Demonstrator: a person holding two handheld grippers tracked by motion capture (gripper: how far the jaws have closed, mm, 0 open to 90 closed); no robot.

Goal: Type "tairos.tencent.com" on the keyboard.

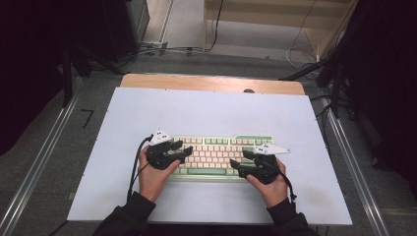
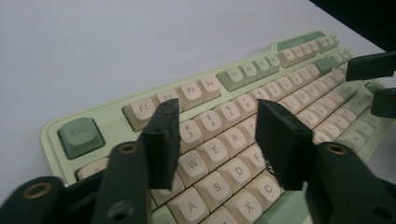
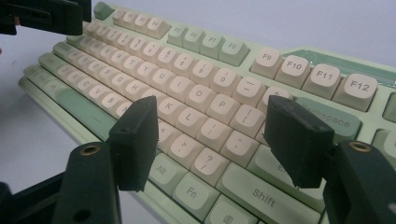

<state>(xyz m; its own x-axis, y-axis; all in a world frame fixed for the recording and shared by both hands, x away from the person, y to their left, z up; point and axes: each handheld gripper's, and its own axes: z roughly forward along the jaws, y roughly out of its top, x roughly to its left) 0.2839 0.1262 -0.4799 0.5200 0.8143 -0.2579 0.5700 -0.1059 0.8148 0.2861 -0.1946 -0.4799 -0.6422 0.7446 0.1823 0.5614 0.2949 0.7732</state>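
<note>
While both grippers hover over its two ends, a keyboard point(image 1: 216, 155) is seen lying flat near the front of a white table point(image 1: 206, 110).
From above, the left gripper point(image 1: 183, 149) and right gripper point(image 1: 239, 161) are seen over opposite ends. Along the left gripper's point(image 2: 217, 135) jaws, they are seen half open over the letter keys, gripping nothing. Along the right gripper's point(image 3: 215, 140) jaws, a wide, empty gap is seen. The board is judged stiff, fairly heavy, best taken by its end edges.
</note>
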